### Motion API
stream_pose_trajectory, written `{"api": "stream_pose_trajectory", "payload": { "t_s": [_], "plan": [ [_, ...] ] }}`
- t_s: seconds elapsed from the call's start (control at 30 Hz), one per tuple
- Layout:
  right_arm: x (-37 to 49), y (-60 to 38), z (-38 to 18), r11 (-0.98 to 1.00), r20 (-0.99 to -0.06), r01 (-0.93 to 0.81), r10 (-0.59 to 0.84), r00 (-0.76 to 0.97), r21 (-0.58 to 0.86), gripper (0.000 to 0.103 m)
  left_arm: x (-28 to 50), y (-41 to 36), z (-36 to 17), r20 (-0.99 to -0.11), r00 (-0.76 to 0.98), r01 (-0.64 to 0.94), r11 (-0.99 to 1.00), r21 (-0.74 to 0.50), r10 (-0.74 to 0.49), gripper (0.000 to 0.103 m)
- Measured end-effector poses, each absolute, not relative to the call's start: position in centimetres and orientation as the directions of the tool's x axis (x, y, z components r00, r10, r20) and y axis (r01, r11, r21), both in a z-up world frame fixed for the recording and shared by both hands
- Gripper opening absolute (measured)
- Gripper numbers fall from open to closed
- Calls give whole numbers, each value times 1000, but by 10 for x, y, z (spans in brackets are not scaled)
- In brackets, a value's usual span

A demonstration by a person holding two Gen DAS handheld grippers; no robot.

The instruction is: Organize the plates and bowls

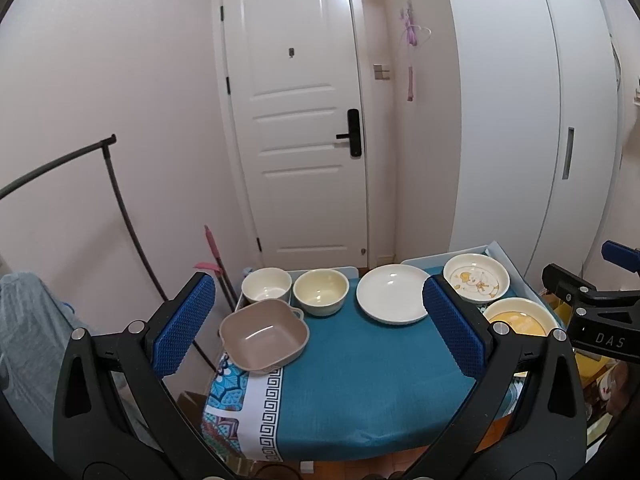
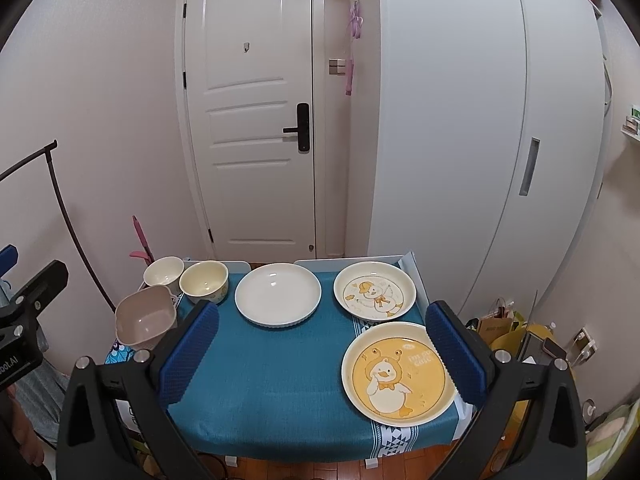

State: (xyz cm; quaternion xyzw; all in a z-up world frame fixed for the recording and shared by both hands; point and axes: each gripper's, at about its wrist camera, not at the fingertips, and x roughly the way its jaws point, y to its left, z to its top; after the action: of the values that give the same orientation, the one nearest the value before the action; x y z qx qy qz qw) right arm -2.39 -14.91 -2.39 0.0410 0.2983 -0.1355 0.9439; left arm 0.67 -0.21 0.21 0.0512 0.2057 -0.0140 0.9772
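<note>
A small table under a teal cloth (image 1: 360, 380) (image 2: 272, 380) carries the dishes. At the left stand a tan square bowl (image 1: 264, 336) (image 2: 146, 316), a white round bowl (image 1: 267, 285) (image 2: 163, 272) and a cream round bowl (image 1: 321, 291) (image 2: 204, 281). A plain white plate (image 1: 394, 293) (image 2: 278, 293) lies in the middle, a white duck plate (image 1: 476, 278) (image 2: 375, 290) at the back right, a yellow duck plate (image 1: 518, 318) (image 2: 400, 374) at the front right. My left gripper (image 1: 316, 332) and right gripper (image 2: 322, 354) hover open above the table's near side, holding nothing.
A white door (image 1: 296, 120) and a white wardrobe (image 2: 480, 140) stand behind the table. A black clothes rail (image 1: 116, 208) and a pink-handled tool (image 1: 214, 252) are at the left. Bags (image 2: 516, 332) clutter the floor at the right. Wooden floor shows below the near edge.
</note>
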Motion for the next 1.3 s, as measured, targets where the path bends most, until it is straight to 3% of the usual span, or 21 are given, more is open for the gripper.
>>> {"api": "stream_pose_trajectory", "payload": {
  "t_s": [1.3],
  "plan": [
    [-18, -143, -23, 962, -581, 273, -229, 781, -12, 103, 10, -4, -2, -395, 918, 47, 995, 91, -7, 103]
  ]
}}
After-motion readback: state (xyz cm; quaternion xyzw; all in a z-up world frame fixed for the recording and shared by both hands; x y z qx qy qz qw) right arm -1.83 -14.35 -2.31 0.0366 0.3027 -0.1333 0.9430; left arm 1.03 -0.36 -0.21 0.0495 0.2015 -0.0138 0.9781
